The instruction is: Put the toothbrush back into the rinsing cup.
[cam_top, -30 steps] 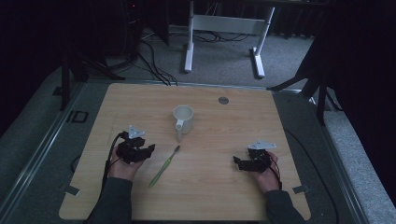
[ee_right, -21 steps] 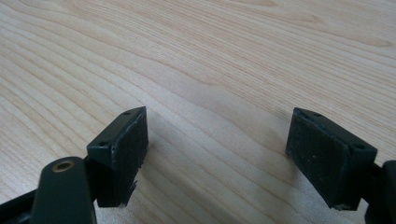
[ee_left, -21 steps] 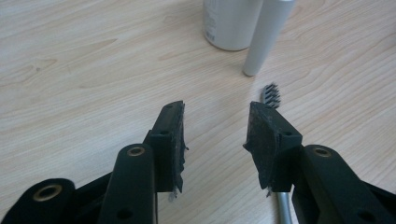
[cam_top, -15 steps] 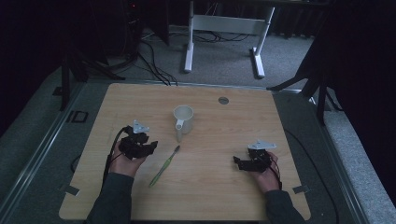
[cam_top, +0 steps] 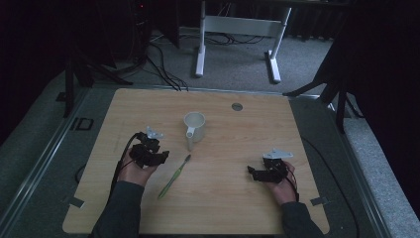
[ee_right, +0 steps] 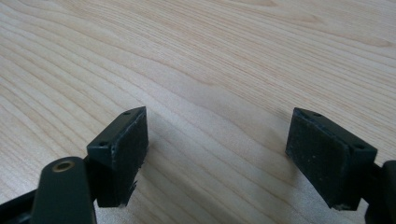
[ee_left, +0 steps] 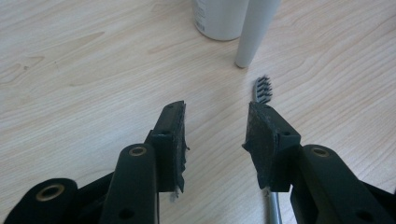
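Observation:
A green toothbrush (cam_top: 173,178) lies slantwise on the wooden table (cam_top: 247,124), with its bristle head (ee_left: 262,88) toward a white mug (cam_top: 194,126). The mug's handle (ee_left: 254,32) points toward the near side. My left gripper (cam_top: 163,156) is open, just left of the brush head. In the left gripper view its jaws (ee_left: 215,116) hover over bare wood, and the brush handle (ee_left: 273,205) runs under the right-hand jaw. My right gripper (cam_top: 250,172) is open (ee_right: 222,126) and low over bare wood at the right, well apart from brush and mug.
A round grey grommet (cam_top: 236,106) sits in the table near its far edge. Beyond the table stands a white desk frame (cam_top: 237,29) on grey carpet, with cables (cam_top: 158,64) on the floor. Dark stands flank the table.
My left gripper has crept a little forward and to the right, toward the brush head and mug. The right gripper, mug and toothbrush have not moved.

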